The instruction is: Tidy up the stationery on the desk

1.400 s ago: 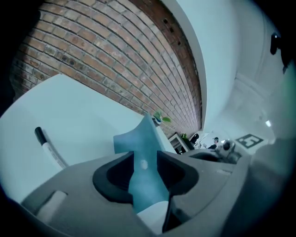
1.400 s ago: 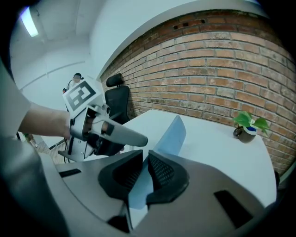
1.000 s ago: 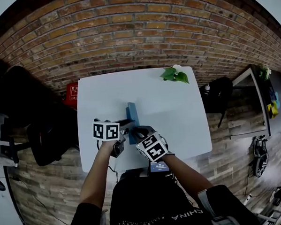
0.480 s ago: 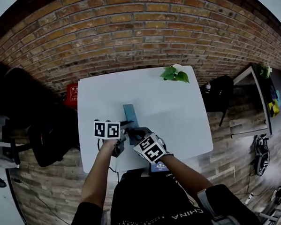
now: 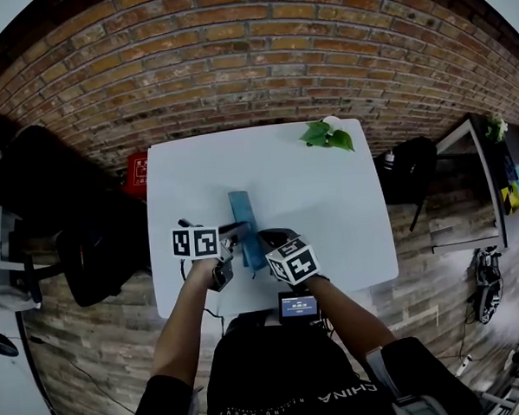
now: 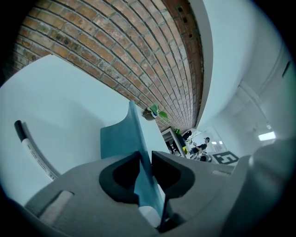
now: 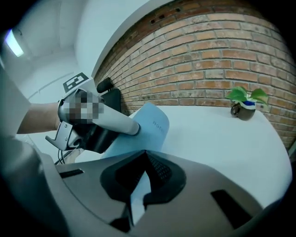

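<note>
Head view: high overhead, looking steeply down on the whole white surface, brick wall at top. Left gripper view: right behind its own jaws, low and close, facing along the surface to the wall. Right gripper view: same closeness, facing the wall across the surface. All three share the blue booklet, plant and wall.

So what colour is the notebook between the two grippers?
The notebook is blue, clearest in the left gripper view.
</note>
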Action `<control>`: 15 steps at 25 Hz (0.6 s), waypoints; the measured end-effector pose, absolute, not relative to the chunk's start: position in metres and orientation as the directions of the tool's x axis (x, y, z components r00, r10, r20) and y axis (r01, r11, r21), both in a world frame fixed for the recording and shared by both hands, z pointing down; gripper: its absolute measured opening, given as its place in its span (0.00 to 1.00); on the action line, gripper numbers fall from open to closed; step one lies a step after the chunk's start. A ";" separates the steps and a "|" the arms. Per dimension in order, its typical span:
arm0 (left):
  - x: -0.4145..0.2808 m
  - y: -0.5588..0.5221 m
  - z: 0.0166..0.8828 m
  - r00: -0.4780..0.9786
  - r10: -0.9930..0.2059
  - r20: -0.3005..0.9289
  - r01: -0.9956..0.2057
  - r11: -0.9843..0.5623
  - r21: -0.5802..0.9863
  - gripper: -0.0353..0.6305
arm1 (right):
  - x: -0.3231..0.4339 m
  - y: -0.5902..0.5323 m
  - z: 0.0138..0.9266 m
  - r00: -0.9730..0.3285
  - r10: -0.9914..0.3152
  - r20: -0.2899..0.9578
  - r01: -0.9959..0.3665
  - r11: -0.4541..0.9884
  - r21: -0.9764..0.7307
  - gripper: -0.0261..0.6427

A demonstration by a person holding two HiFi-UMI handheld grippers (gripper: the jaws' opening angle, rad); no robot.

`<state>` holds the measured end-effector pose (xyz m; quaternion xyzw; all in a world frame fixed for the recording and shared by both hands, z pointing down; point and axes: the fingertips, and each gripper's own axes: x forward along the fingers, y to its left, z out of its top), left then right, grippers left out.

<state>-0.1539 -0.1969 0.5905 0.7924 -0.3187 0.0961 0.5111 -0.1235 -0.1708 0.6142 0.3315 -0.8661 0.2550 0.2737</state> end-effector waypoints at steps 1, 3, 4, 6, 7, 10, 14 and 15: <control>-0.153 -0.197 0.589 0.782 -0.412 0.468 -0.595 -0.269 0.757 0.18 | -0.124 -0.172 0.615 -0.631 -0.433 0.644 -0.713 0.650 -0.263 0.05; -0.148 -0.196 0.584 0.788 -0.420 0.449 -0.581 -0.269 0.768 0.18 | -0.125 -0.173 0.615 -0.636 -0.431 0.640 -0.710 0.652 -0.267 0.05; -0.145 -0.196 0.582 0.792 -0.422 0.441 -0.574 -0.270 0.773 0.18 | -0.124 -0.173 0.615 -0.639 -0.431 0.638 -0.709 0.652 -0.269 0.05; -0.138 -0.194 0.578 0.799 -0.422 0.429 -0.563 -0.270 0.781 0.17 | -0.119 -0.173 0.614 -0.642 -0.435 0.631 -0.709 0.651 -0.272 0.05; -0.134 -0.193 0.577 0.802 -0.419 0.426 -0.558 -0.271 0.784 0.17 | -0.116 -0.172 0.613 -0.641 -0.439 0.629 -0.711 0.648 -0.272 0.05; -0.121 -0.190 0.573 0.812 -0.401 0.424 -0.552 -0.293 0.780 0.16 | -0.100 -0.173 0.610 -0.631 -0.461 0.624 -0.728 0.629 -0.272 0.05; -0.099 -0.189 0.564 0.829 -0.383 0.408 -0.533 -0.320 0.783 0.15 | -0.065 -0.180 0.604 -0.603 -0.508 0.616 -0.766 0.585 -0.267 0.05; -0.093 -0.190 0.561 0.836 -0.384 0.392 -0.517 -0.315 0.796 0.15 | -0.056 -0.182 0.601 -0.594 -0.521 0.613 -0.776 0.573 -0.264 0.05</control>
